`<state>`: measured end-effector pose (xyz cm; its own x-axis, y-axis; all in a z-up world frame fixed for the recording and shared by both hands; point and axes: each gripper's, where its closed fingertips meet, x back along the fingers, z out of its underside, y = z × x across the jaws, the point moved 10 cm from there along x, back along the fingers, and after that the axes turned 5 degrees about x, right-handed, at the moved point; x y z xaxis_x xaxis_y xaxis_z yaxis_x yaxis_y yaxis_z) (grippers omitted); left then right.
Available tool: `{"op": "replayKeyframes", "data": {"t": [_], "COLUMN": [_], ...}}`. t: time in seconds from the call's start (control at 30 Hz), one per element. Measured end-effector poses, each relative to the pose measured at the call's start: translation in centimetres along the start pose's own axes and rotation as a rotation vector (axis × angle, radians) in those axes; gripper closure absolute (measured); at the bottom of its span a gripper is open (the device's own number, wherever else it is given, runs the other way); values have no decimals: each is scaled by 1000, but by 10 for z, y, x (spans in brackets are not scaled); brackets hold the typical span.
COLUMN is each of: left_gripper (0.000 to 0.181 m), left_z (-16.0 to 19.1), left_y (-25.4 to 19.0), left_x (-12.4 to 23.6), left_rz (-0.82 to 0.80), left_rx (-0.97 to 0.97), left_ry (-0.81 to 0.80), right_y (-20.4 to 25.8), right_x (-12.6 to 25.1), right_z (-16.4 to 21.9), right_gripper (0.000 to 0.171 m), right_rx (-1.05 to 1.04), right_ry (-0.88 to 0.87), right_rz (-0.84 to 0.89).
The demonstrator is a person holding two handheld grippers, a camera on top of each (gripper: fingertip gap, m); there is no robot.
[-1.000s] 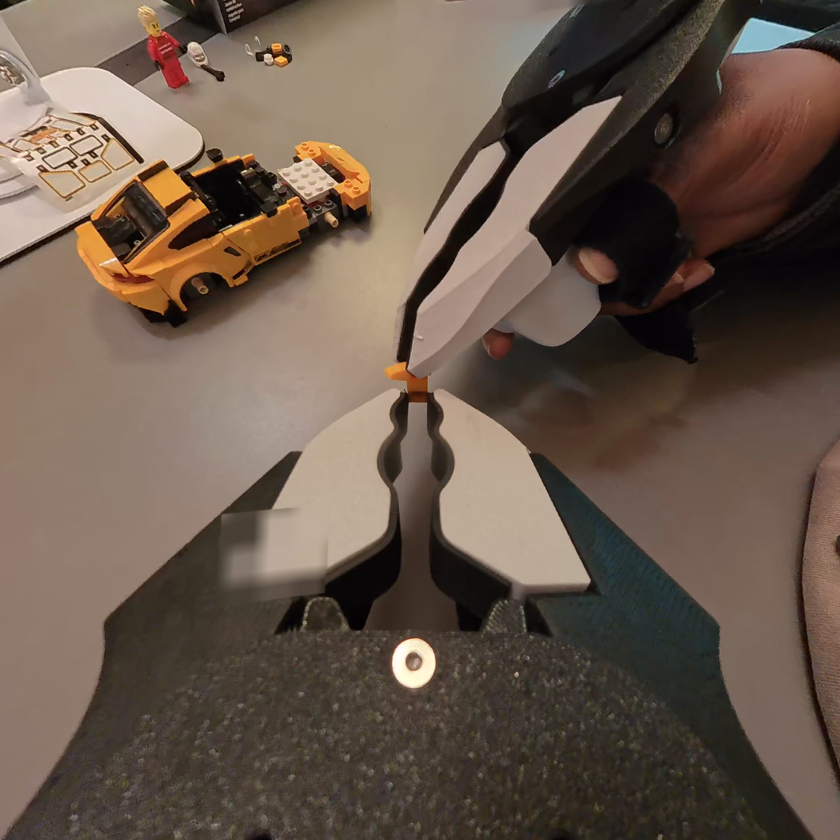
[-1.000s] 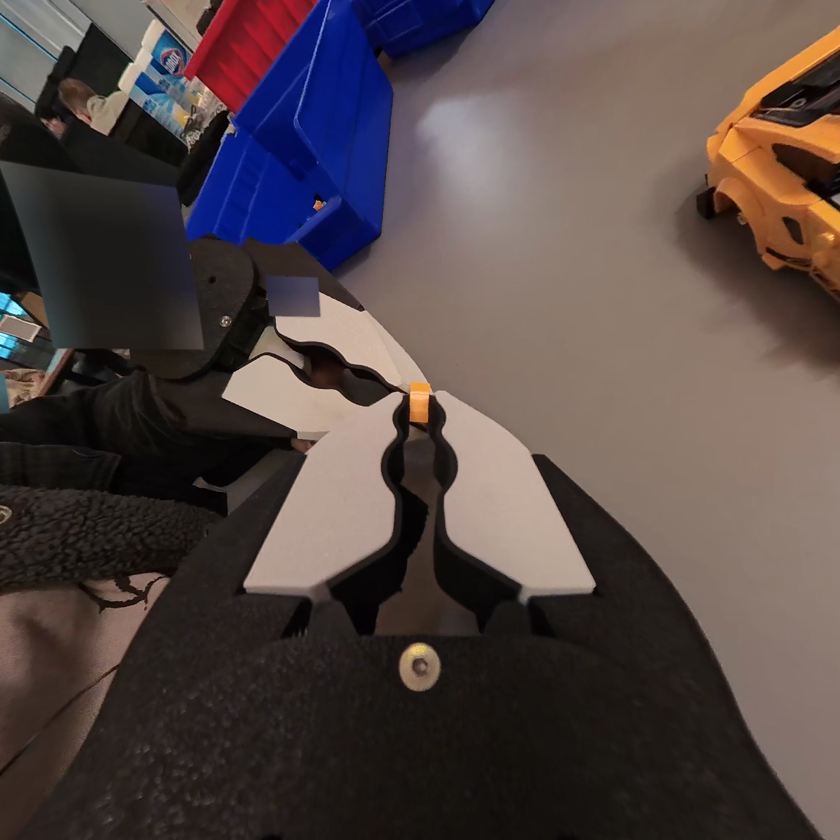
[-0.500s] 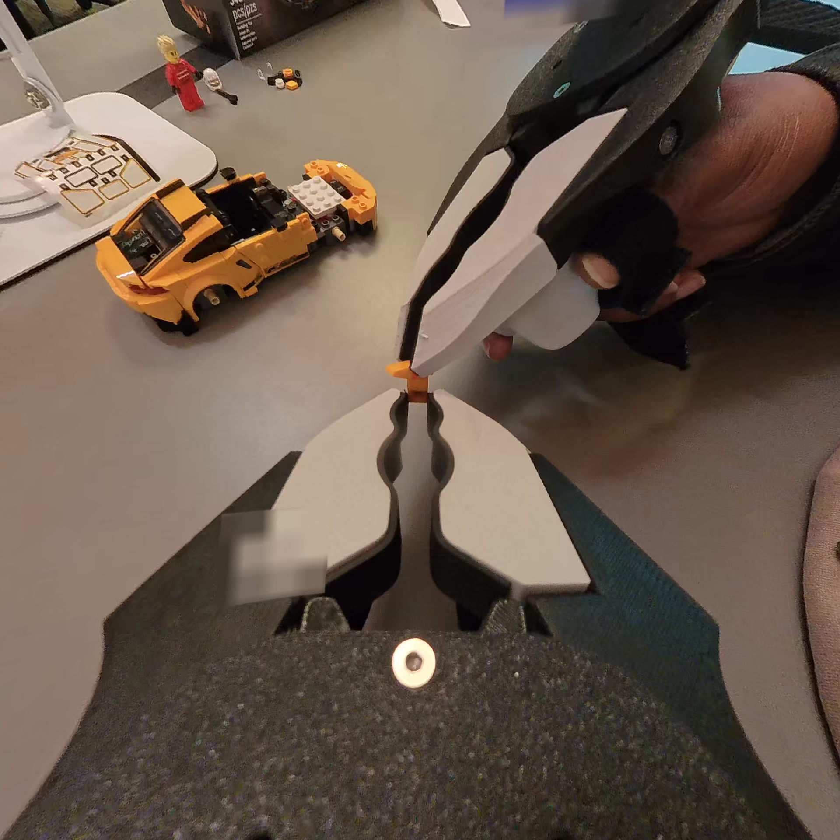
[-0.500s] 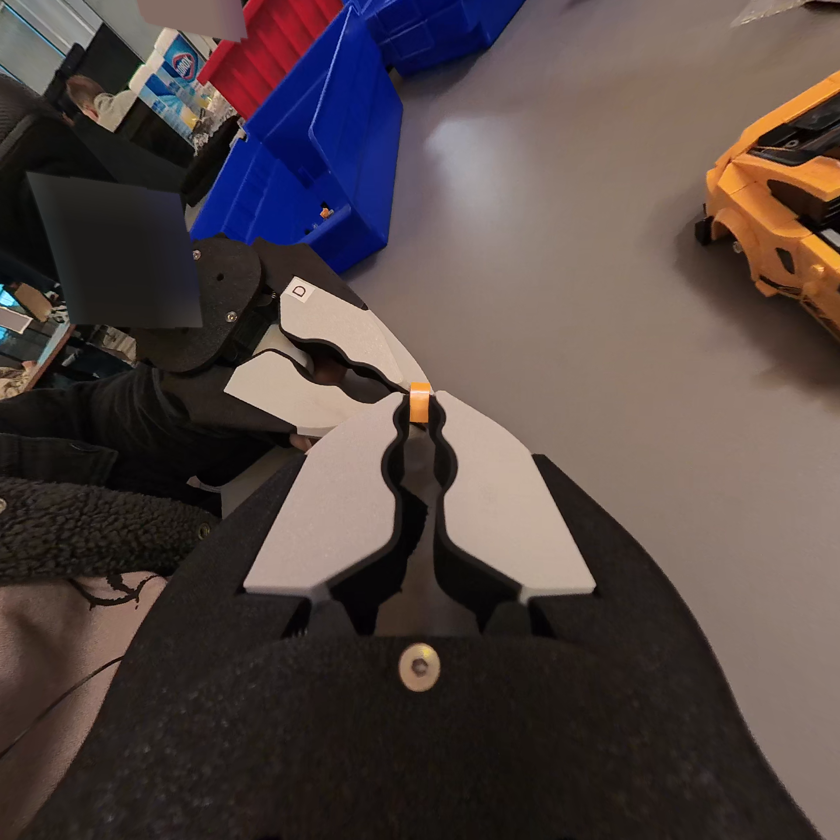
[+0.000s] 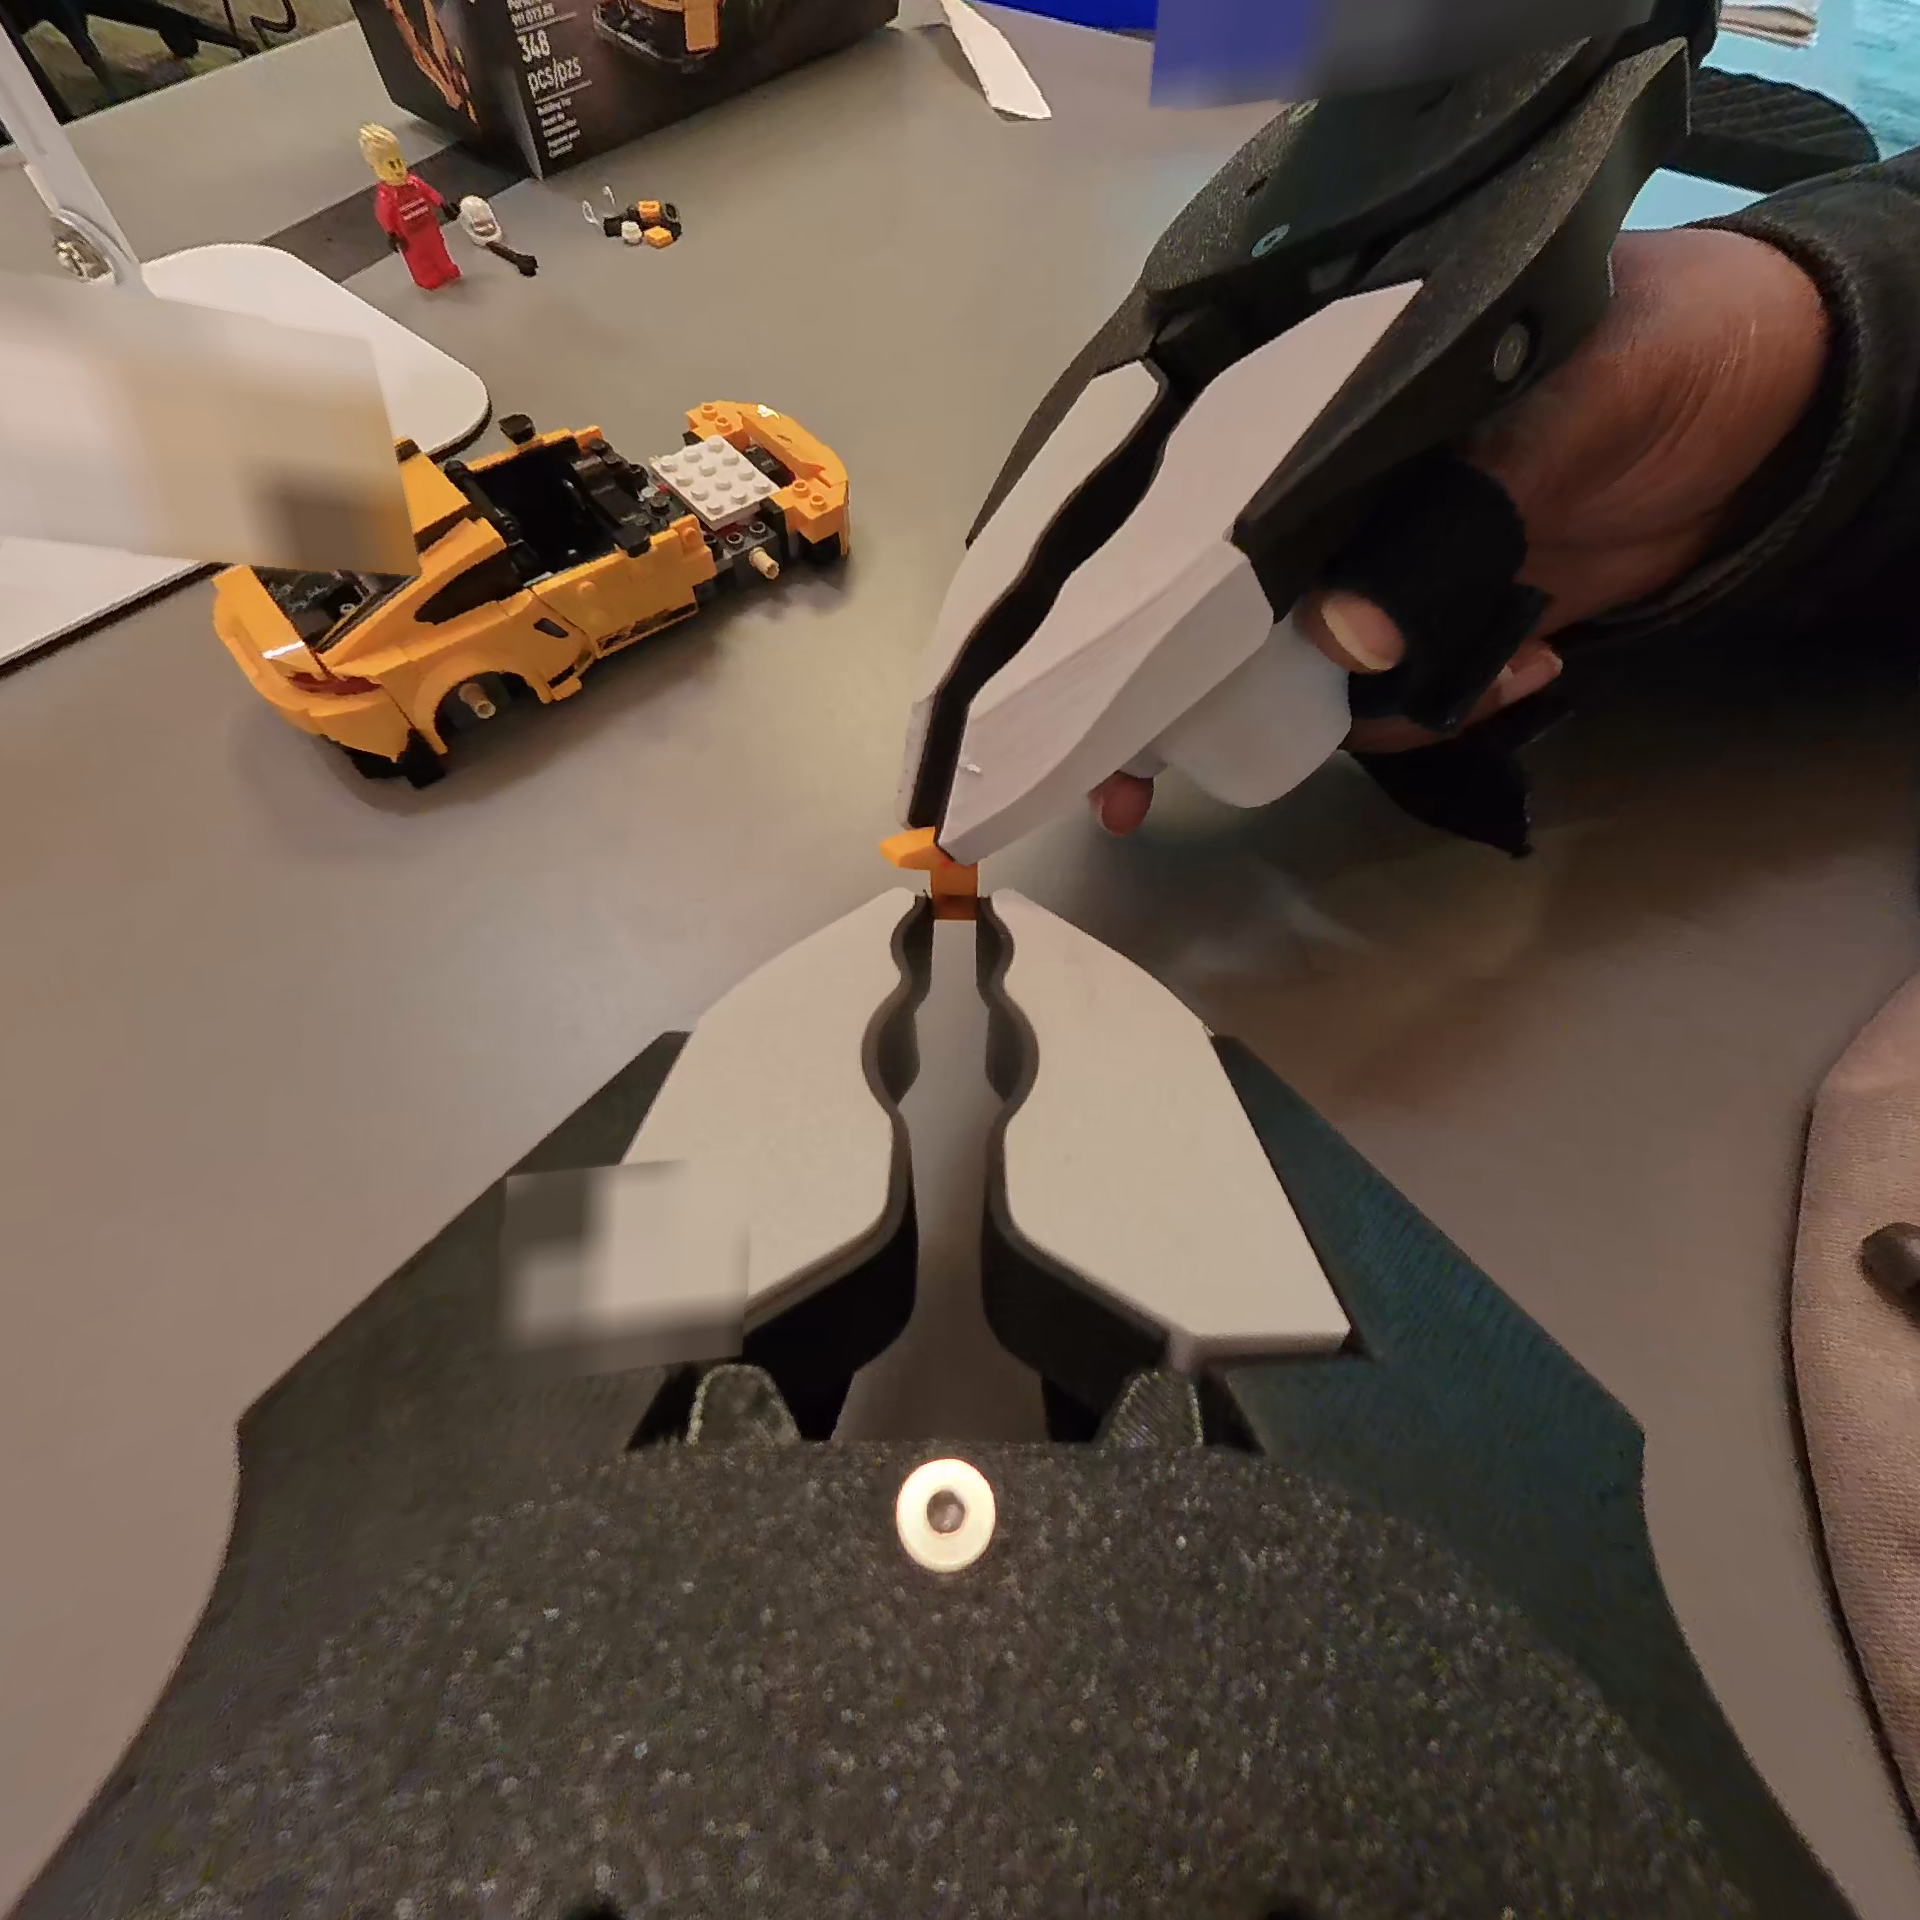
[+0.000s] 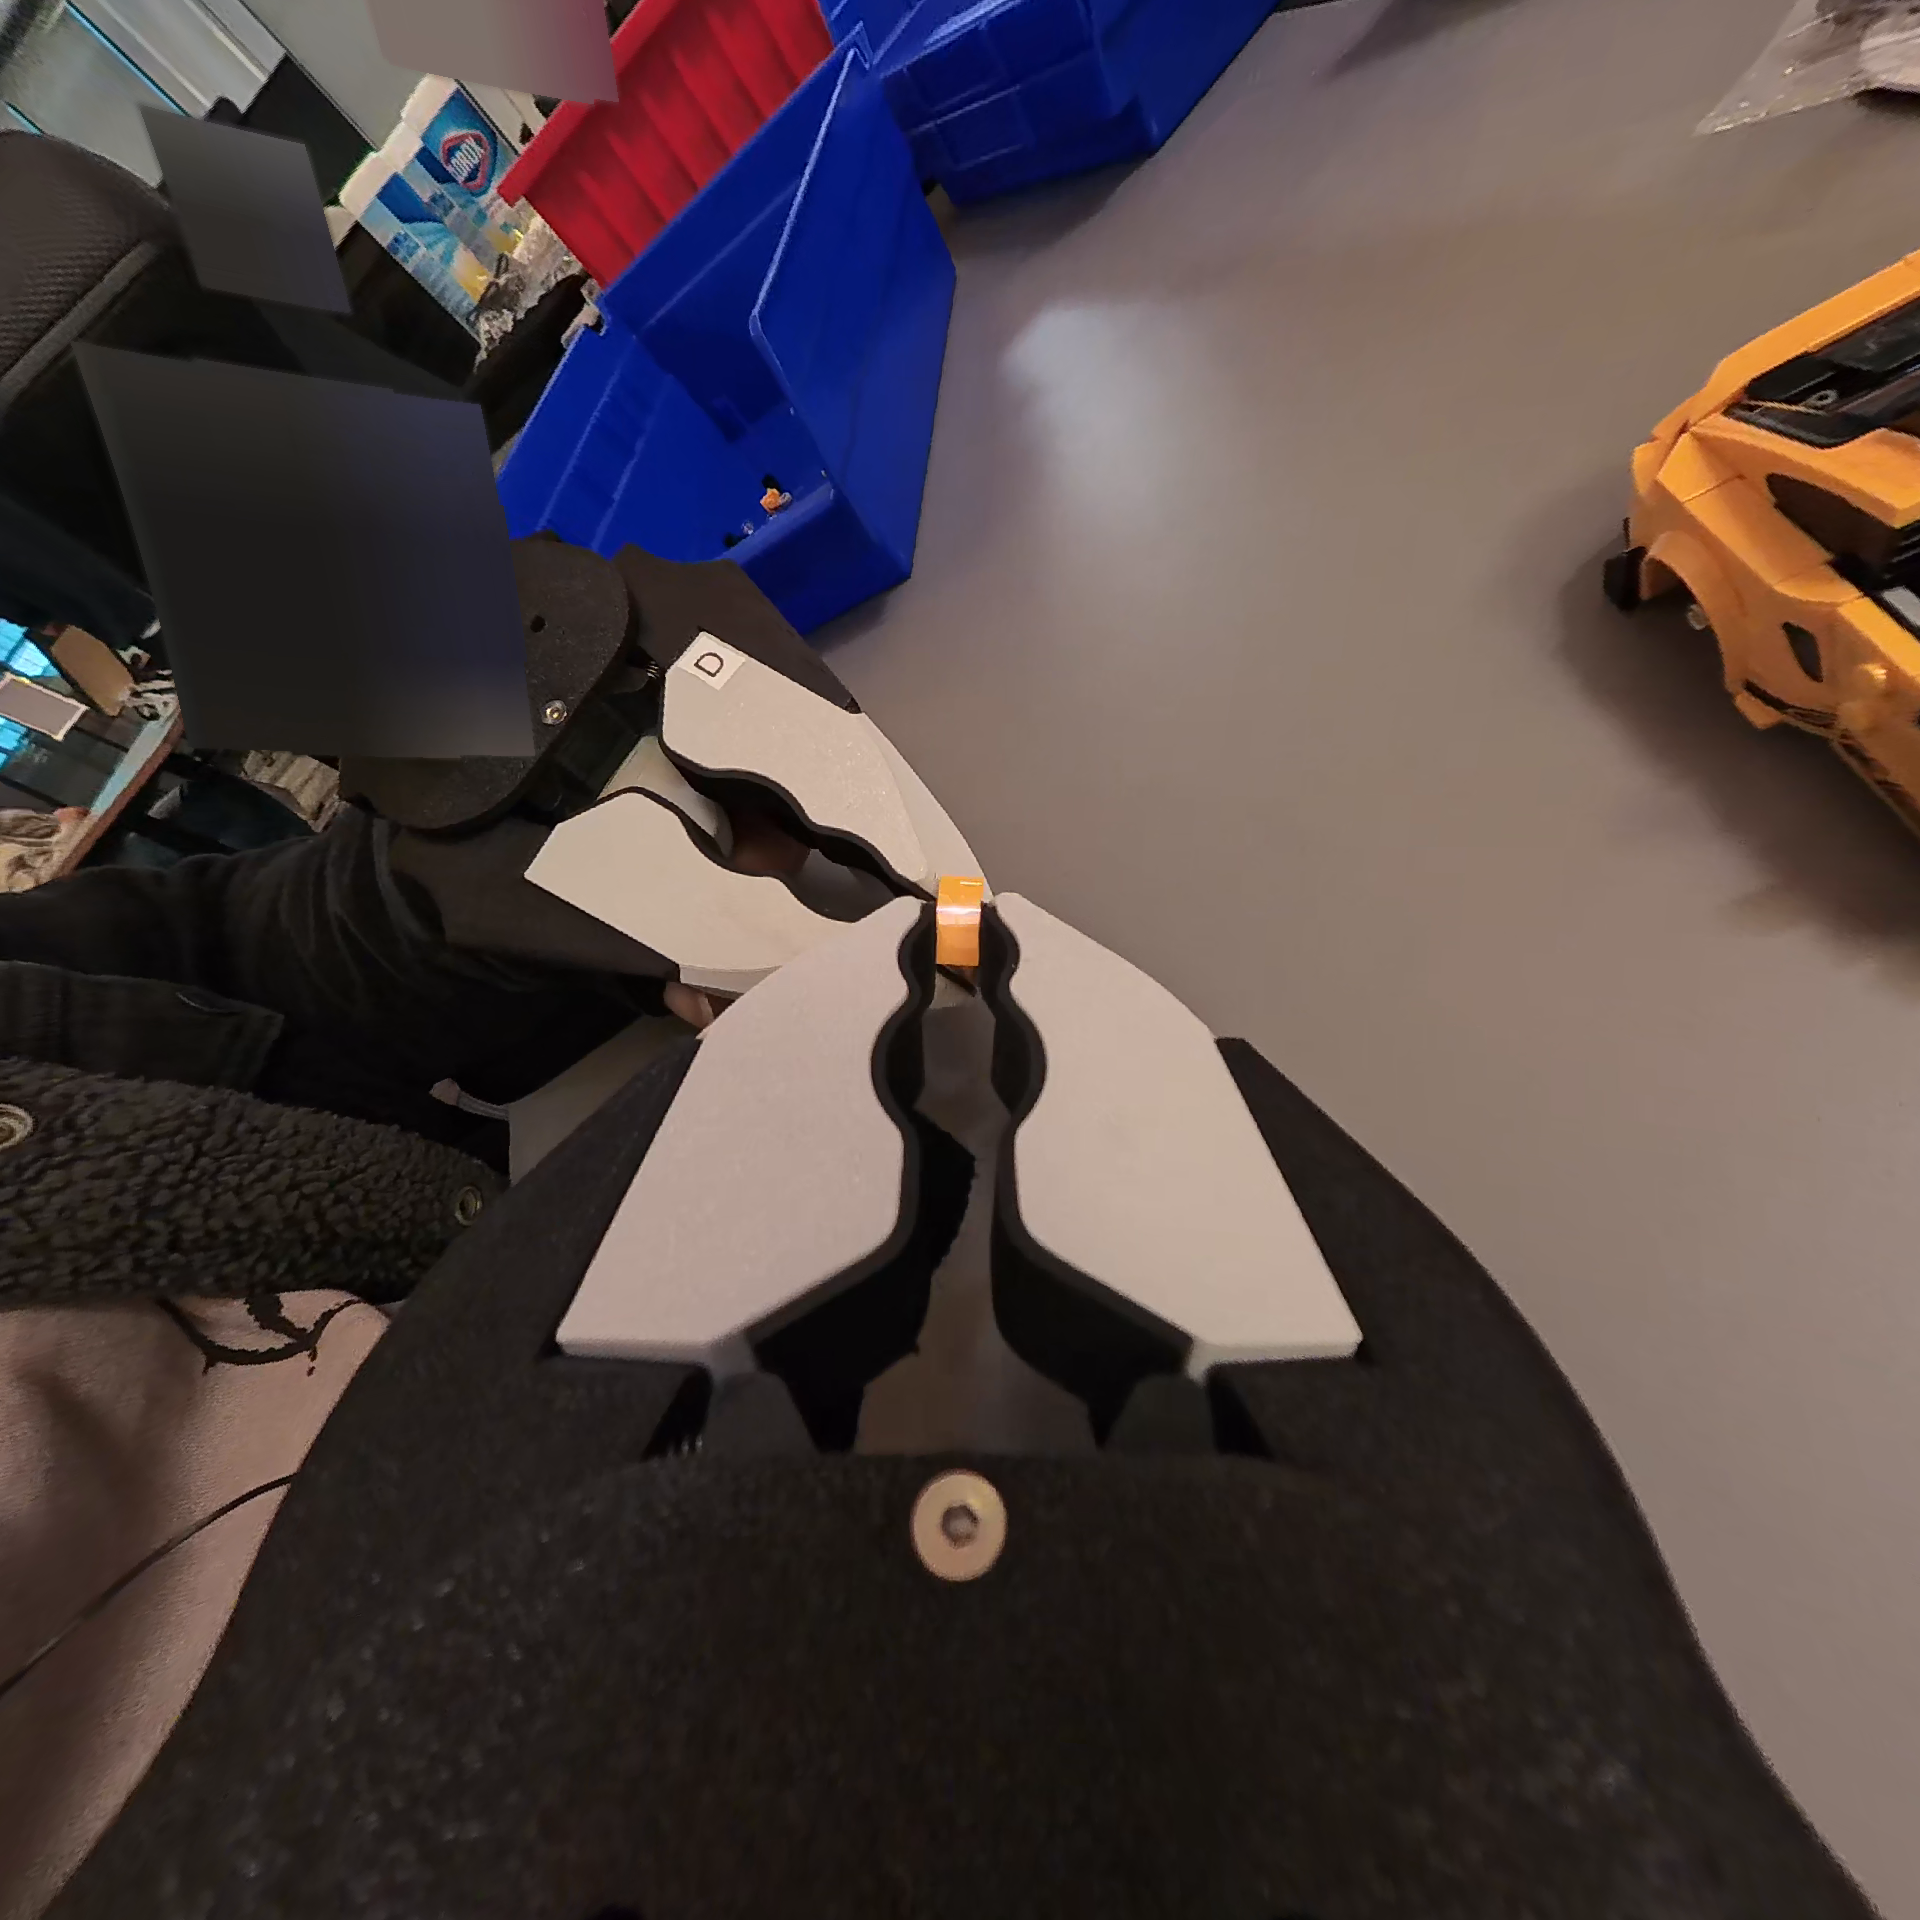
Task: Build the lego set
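Note:
My left gripper point(image 5: 951, 902) is shut on a small orange piece point(image 5: 953, 891) at its fingertips, above the grey table. My right gripper point(image 6: 958, 914) is shut on an orange piece point(image 6: 958, 927) too, and comes down from the upper right in the left wrist view point(image 5: 928, 831), tip to tip with the left one. The two orange pieces touch; a small orange tab point(image 5: 902, 849) sticks out to the left. The left gripper also shows in the right wrist view point(image 6: 914, 878). The partly built orange lego car point(image 5: 540, 582) stands on the table to the far left; its end shows in the right wrist view point(image 6: 1787, 582).
A red minifigure point(image 5: 410, 213), a few small loose parts point(image 5: 644, 220) and the dark set box point(image 5: 623, 62) lie at the back. A white board point(image 5: 312, 343) lies at the far left. Blue bins point(image 6: 790, 343) and a red bin point(image 6: 665, 125) stand behind the left gripper. The grippers are tip to tip, or close to it. Both grippers' tips are roughly 35 cm from the red minifigure point(image 5: 410, 213).
Both grippers stay shut tip to tip on the orange pieces. The views have drifted, so the car sits farther off and more of the box and bins shows.

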<state>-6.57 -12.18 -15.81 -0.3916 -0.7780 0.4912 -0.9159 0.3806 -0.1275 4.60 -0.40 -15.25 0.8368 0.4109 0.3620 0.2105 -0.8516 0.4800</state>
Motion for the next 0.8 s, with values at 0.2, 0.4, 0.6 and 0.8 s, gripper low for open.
{"op": "replayKeyframes", "data": {"t": [0.2, 0.4, 0.6, 0.8], "left_gripper": [174, 174, 174, 174], "left_z": [-3, -5, -6, -1], "left_y": [-1, -3, -9, -11], "left_x": [3, 7, 8, 3], "left_rz": [60, 162, 260, 276], "left_rx": [13, 22, -5, -73], "left_ry": [-44, -90, -114, -42], "right_y": [3, 4, 6, 3], "right_x": [5, 14, 21, 37], "right_z": [-3, -5, -5, -10], "right_gripper": [164, 164, 164, 164], "right_rx": [97, 252, 305, 421], "right_ry": [-18, -19, -4, 37], "right_rz": [-62, -204, -306, -265]}}
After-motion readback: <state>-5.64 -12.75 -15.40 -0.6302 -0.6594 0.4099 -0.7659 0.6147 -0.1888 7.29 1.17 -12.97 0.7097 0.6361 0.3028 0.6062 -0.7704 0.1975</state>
